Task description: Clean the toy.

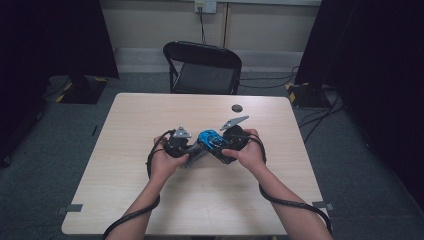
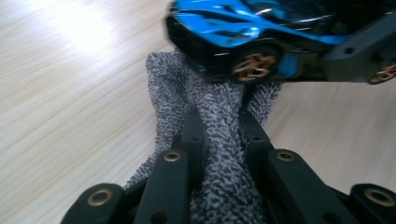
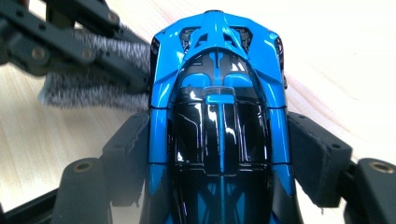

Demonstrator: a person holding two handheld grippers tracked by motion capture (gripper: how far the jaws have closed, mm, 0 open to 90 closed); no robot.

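Toy car, gripped across its flanks by the right gripper over the table's middle, noses toward the left gripper, pinching a grey cloth against its side.

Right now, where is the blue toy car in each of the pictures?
High view: the blue toy car sits mid-table between the two hands.
Left gripper view: it fills the top right, just above the grey cloth.
Right gripper view: it runs up the middle, clamped at both sides.
Shared landmark: the grey cloth, touching the car's side, also shows in the high view and the right gripper view.
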